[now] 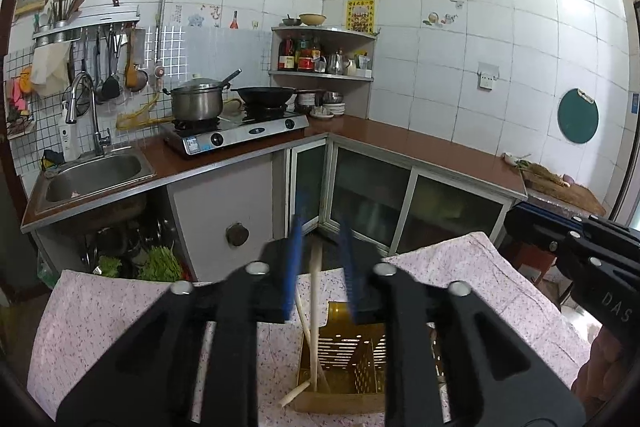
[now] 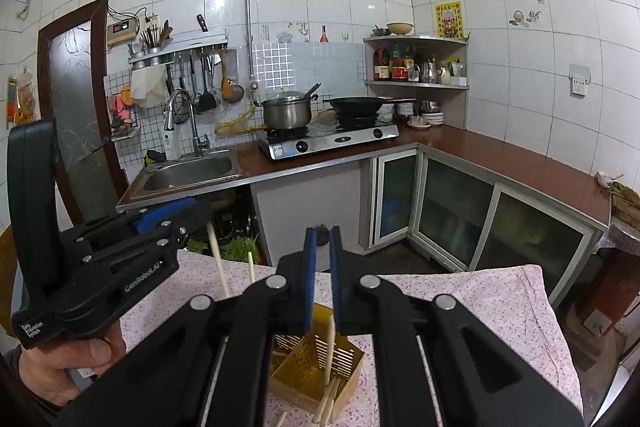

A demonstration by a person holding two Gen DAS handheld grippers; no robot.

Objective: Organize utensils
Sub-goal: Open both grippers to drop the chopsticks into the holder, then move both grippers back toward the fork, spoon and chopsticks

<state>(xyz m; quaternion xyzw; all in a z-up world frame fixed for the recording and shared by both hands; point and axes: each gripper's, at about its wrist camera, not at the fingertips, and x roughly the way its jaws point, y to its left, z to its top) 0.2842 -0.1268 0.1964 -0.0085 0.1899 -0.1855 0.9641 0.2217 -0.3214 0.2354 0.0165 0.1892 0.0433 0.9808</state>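
Note:
My left gripper (image 1: 321,259) is open above the yellow slotted holder (image 1: 344,355). A pale chopstick (image 1: 316,299) stands loose between its blue pads, with its lower end in the holder. A second chopstick leans beside it. My right gripper (image 2: 322,267) is shut on another chopstick (image 2: 329,347), which hangs upright into the holder (image 2: 304,363). Several chopsticks (image 2: 328,399) lean in the holder's near corner. In the right wrist view the left gripper (image 2: 196,215) is at the left, held by a hand (image 2: 68,363). The right gripper (image 1: 520,223) shows at the right edge of the left wrist view.
The holder stands on a table under a pink flowered cloth (image 1: 100,315). Beyond it an L-shaped brown counter (image 1: 440,147) carries a sink (image 1: 92,175) and a stove with a pot (image 1: 196,103) and a wok (image 1: 264,95). Glass-door cabinets (image 1: 372,203) sit beneath the counter.

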